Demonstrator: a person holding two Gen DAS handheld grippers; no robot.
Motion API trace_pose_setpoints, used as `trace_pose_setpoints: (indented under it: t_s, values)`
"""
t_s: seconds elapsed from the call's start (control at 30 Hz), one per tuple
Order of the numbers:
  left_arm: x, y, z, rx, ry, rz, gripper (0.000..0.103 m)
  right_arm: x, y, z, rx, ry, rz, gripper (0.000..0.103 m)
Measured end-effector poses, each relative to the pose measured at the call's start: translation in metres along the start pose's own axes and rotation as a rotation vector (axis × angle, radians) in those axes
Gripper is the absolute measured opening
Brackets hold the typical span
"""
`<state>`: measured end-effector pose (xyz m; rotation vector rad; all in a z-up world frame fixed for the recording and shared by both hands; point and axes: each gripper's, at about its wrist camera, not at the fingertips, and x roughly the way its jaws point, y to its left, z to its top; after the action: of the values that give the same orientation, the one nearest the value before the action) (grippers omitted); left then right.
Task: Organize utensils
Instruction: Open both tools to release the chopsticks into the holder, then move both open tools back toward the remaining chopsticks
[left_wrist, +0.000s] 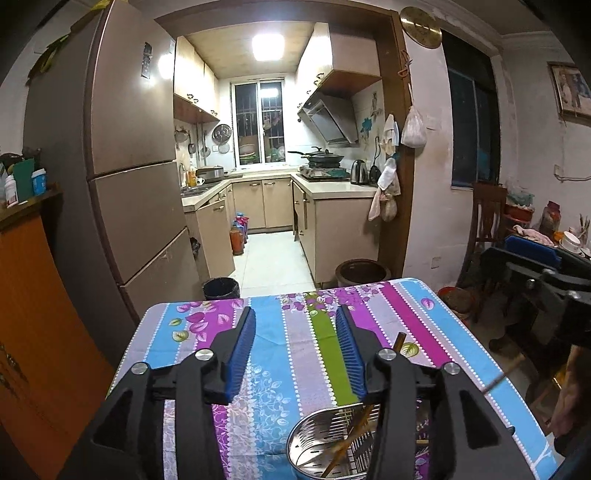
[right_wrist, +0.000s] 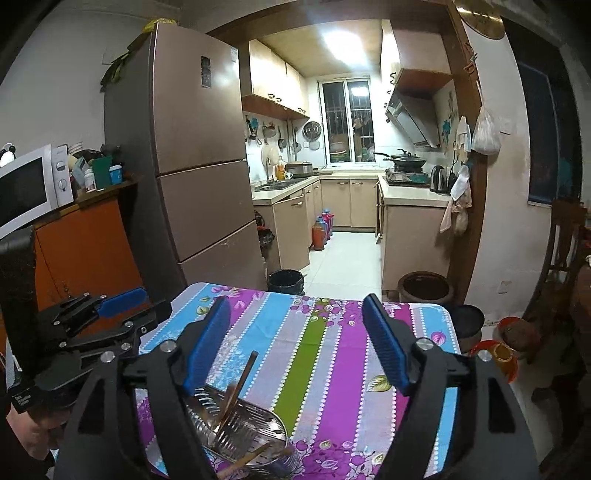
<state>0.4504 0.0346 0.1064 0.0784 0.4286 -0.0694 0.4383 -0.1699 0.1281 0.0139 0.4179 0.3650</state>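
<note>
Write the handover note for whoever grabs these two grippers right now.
Left gripper: jaws open, nothing between them, above the table.
Right gripper: jaws open wider, also empty.
Holder: metal, perforated, near the front edge of the table, below and between both grippers.
Chopsticks: wooden, standing tilted in the holder; at least one more lies low across its front part.
Done: the chopsticks in view are in the holder.
Left: no loose utensils show elsewhere on the cloth; check the part of the table hidden under the grippers before you stop.
</note>
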Motion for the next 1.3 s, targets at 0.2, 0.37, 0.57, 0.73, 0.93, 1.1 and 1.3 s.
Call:
trace_pose_setpoints:
  t_s: [0.2, 0.37, 0.57, 0.73, 0.93, 1.1, 1.3]
  values:
    - [-0.004, 0.000, -0.001, -0.005, -0.009, 0.003, 0.055, -0.005, -0.003, -0.005, -0.002, -0.003, 0.003, 0.078]
    - [-0.017, 0.003, -0.006, -0.018, -0.027, 0.002, 0.059, -0.017, -0.006, -0.009, 0.004, -0.025, -0.006, 0.082]
    - [-0.046, 0.000, -0.021, -0.008, -0.065, 0.009, 0.063, -0.045, -0.001, -0.015, -0.014, -0.067, -0.018, 0.085]
    - [-0.078, -0.003, -0.034, -0.011, -0.106, 0.016, 0.063, -0.075, 0.012, -0.023, -0.036, -0.113, -0.022, 0.086]
    - [-0.143, -0.012, -0.053, 0.002, -0.216, 0.020, 0.066, -0.126, 0.039, -0.042, -0.074, -0.192, 0.001, 0.087]
    - [-0.212, -0.016, -0.084, 0.009, -0.319, 0.002, 0.070, -0.176, 0.062, -0.066, -0.086, -0.257, 0.037, 0.087]
    - [-0.271, -0.018, -0.129, 0.005, -0.369, -0.023, 0.072, -0.229, 0.084, -0.113, -0.101, -0.303, 0.063, 0.087]
